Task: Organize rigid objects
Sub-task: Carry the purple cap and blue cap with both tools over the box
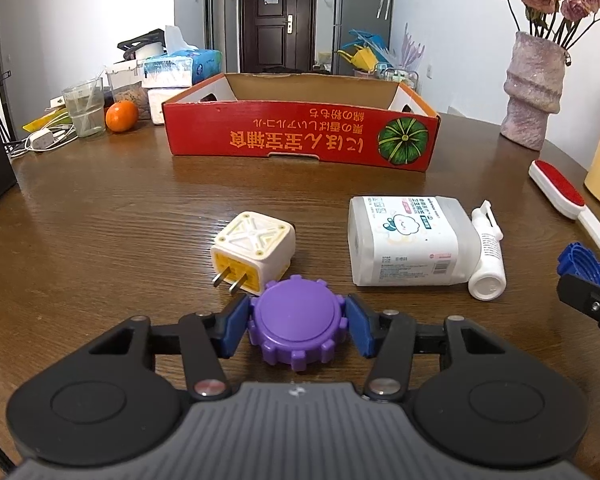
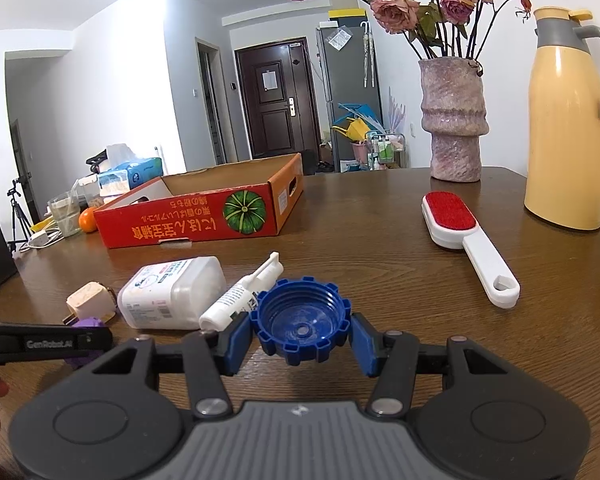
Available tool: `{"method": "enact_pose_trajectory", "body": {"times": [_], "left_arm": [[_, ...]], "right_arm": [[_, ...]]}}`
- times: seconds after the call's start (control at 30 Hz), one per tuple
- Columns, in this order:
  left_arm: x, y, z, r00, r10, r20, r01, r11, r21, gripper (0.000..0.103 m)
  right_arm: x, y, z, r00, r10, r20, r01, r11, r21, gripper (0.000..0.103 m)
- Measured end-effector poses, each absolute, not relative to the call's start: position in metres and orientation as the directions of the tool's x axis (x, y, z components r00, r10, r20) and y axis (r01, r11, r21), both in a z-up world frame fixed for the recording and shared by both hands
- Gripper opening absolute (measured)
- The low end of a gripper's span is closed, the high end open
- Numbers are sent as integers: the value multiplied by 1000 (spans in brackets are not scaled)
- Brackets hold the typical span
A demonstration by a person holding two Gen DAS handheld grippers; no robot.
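Left gripper (image 1: 296, 322): closed on purple cap (image 1: 296, 324), blue pads pressed to its toothed rim at 9 and 3 o'clock; cap sat top-up on or just above table (image 1: 100, 220), which one not clear. Side grip presumably chosen because teeth give pads purchase.

Right gripper (image 2: 302, 330): clamped on blue cap (image 2: 302, 326), hollow side up, threads showing; gripped across rim, seemingly held clear of table though contact underneath hidden.

Plug (image 1: 252, 256): white cube adapter, prongs toward camera, just beyond purple cap at 11 o'clock, close to touching it.

Bottle (image 1: 404, 240): white, flat on its side at 1 o'clock from purple cap, label up; unlikely to roll thanks to squarish body.

Spray tube (image 1: 486, 256): small white, lying against bottle's right side, nozzle pointed away.

Brush (image 2: 466, 236): red-faced lint brush, white handle, at 1 o'clock from blue cap, well apart from other items.

Box (image 1: 300, 136): red carton, open top, far across table at 12 o'clock; looked empty as far as visible. Likely destination for loose items, low wall allowing drop-in from above.

Clutter: vase (image 2: 454, 120) and yellow jug (image 2: 566, 120) at far right; orange (image 1: 121, 116), glass, tissues at far left; judged not part of sorting.

Stage: both caps in hand, nothing seen boxed; carry to box judged next.

Risk: plug could be nudged when purple cap lifted.
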State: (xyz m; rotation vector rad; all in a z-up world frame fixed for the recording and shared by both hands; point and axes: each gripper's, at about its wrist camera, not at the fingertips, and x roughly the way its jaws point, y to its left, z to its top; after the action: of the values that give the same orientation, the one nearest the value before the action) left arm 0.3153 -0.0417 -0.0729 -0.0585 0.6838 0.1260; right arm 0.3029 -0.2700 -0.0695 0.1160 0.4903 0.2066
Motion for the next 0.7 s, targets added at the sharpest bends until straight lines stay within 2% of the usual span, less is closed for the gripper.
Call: {"method": "enact_pose_trajectory", "body": {"times": [0.7], "left_arm": [[287, -7, -30, 839, 81, -539, -122, 992, -40, 54]], "right_arm": [[295, -229, -36, 891, 250, -379, -229, 968, 100, 52]]}}
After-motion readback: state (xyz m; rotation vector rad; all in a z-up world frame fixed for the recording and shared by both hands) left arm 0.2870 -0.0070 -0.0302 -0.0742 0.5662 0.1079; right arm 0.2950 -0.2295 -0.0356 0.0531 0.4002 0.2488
